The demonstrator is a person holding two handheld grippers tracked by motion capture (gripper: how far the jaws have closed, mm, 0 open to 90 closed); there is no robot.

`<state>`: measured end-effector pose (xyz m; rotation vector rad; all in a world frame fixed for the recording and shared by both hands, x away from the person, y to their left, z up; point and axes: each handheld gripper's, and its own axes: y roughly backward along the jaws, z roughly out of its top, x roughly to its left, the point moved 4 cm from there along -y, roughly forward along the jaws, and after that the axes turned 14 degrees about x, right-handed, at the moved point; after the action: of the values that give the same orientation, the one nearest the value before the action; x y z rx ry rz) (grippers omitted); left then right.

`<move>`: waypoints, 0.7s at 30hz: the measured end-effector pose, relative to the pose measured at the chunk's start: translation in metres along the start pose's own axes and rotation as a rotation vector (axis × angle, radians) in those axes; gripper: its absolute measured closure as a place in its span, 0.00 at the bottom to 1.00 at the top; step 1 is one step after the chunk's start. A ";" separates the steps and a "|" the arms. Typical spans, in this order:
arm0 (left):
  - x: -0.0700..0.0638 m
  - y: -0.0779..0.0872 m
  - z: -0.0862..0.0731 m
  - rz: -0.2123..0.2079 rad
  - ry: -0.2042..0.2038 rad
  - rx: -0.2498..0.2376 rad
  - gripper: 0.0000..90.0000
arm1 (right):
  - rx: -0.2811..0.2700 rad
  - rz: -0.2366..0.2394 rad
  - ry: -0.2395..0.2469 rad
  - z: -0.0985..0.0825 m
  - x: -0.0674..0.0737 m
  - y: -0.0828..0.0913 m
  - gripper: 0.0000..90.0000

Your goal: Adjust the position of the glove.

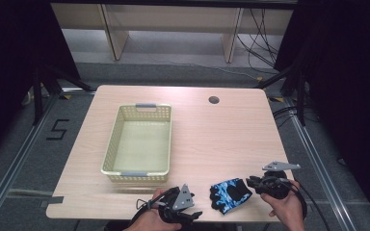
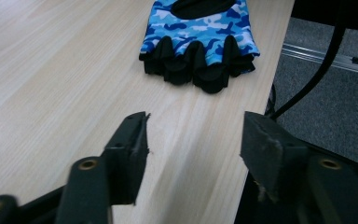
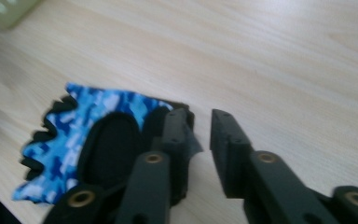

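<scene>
Jaws nearly together with a narrow gap, gripping nothing, the right gripper [image 3: 198, 135] stands at the wrist edge of a blue camouflage glove [image 3: 98, 144], one jaw over the cuff. The left gripper [image 2: 193, 140], jaws parted around bare tabletop, points at the glove's black finger stubs just ahead (near the table [image 1: 212, 139] edge). Beyond the left gripper sits a yellow basket [image 1: 111, 149].

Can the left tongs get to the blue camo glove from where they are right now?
Probably yes. The left tongs stand open and point at the glove, with bare table between them. The right tongs sit at the glove's far edge, so its near, finger end is free.
</scene>
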<state>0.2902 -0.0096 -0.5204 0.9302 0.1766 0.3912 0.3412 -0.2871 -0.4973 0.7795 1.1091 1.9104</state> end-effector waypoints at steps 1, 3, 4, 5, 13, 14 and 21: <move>-0.001 -0.002 0.003 -0.009 0.007 -0.027 0.52 | 0.013 0.003 -0.012 -0.001 0.000 0.000 0.93; -0.002 -0.002 0.006 -0.021 -0.028 -0.022 0.65 | 0.009 -0.013 -0.021 -0.003 -0.002 -0.002 0.96; -0.004 -0.004 0.011 -0.022 -0.038 -0.040 0.75 | 0.041 -0.029 -0.014 -0.005 -0.005 -0.001 0.96; -0.004 -0.004 0.011 -0.022 -0.038 -0.040 0.77 | 0.041 -0.029 -0.014 -0.005 -0.005 -0.001 0.96; -0.006 -0.026 0.024 -0.037 -0.034 -0.004 0.76 | -0.011 -0.004 0.005 -0.007 -0.008 -0.010 0.96; -0.006 -0.030 0.025 -0.035 -0.031 -0.001 0.76 | -0.004 0.009 -0.018 -0.008 -0.006 -0.010 0.96; -0.008 -0.037 0.027 -0.042 -0.042 0.007 0.67 | 0.028 0.039 -0.029 -0.009 -0.003 -0.014 0.96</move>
<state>0.3004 -0.0531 -0.5345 0.9392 0.1589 0.3318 0.3398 -0.2891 -0.5139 0.8474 1.1129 1.9132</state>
